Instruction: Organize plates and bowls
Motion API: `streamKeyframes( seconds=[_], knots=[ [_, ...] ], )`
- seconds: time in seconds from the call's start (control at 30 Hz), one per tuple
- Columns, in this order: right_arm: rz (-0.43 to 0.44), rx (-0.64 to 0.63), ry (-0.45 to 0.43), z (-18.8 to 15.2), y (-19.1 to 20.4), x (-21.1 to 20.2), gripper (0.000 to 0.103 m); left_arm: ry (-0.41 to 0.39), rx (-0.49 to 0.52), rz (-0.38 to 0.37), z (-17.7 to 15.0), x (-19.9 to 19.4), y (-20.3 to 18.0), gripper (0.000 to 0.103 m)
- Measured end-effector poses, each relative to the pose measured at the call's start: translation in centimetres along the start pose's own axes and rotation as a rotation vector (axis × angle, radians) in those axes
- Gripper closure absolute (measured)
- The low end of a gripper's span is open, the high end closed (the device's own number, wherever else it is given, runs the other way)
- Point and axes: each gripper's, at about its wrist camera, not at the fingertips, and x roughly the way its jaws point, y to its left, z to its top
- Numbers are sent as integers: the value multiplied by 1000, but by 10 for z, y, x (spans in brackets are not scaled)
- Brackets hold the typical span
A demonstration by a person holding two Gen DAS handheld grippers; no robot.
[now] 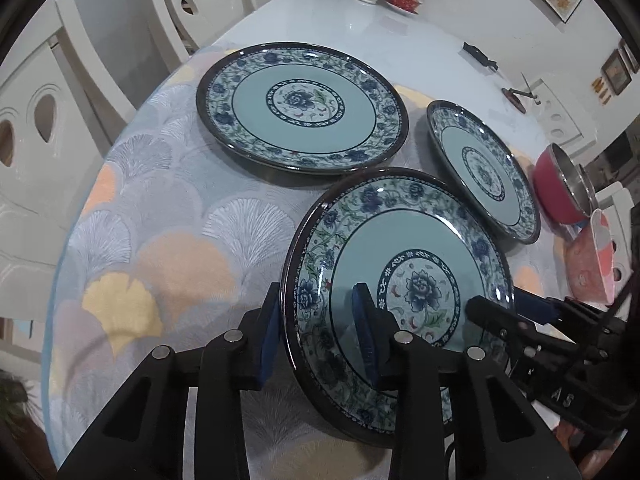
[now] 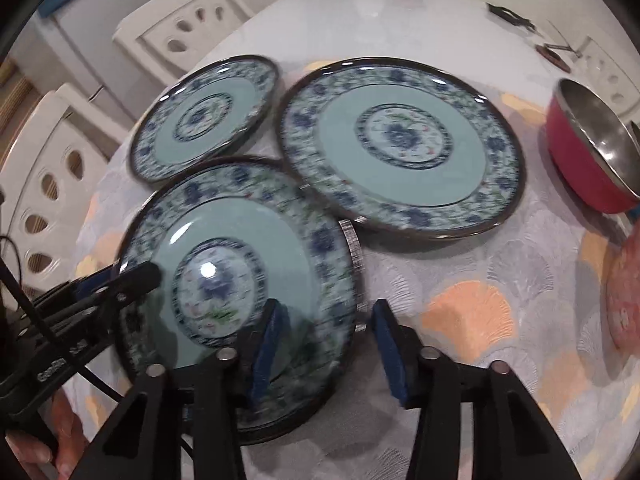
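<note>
Fingers of both the left gripper (image 1: 320, 330) and right gripper (image 2: 330, 348) straddle opposite rims of the nearest floral plate (image 1: 404, 276), narrowed around it, so uneven squeeze could let it tip and slip out between them.

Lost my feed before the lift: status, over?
Left gripper jaws clamped on near plate. Right gripper straddles its opposite rim, contact unclear. Two more plates close behind.
</note>
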Motion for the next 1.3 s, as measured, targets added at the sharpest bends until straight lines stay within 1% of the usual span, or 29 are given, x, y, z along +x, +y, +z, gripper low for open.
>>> streamKeyframes(
  seconds=[0.07,0.17,0.27,0.4,0.6,0.7,0.8,0.87,1.07,1.3],
  knots=[
    [-12,-12,3,-4,5,-1,60,0,-6,-3,-2,-3,1,72],
    [16,-13,12,-11,10,-4,60,-15,-25,-17,-4,-14,5,72],
    [33,-33,0,-22,16,-19,60,-48,-22,0,-8,-30,7,72],
    [34,-82,-39,-31,30,-44,60,-86,-39,7,-17,-55,10,72],
    [34,-158,-122,-39,53,-85,60,-168,-65,22,-35,-100,16,72],
    [28,-202,-164,-46,64,-107,60,-201,-97,23,-42,-116,23,72],
    [31,-249,-184,-56,80,-115,60,-216,-118,43,-51,-124,32,72],
    [43,-264,-176,-63,87,-115,60,-214,-127,61,-60,-126,39,72],
    [70,-287,-99,-87,100,-95,60,-172,-154,94,-85,-120,53,72],
    [71,-278,-28,-105,106,-71,60,-113,-159,100,-109,-102,61,72]
  ],
)
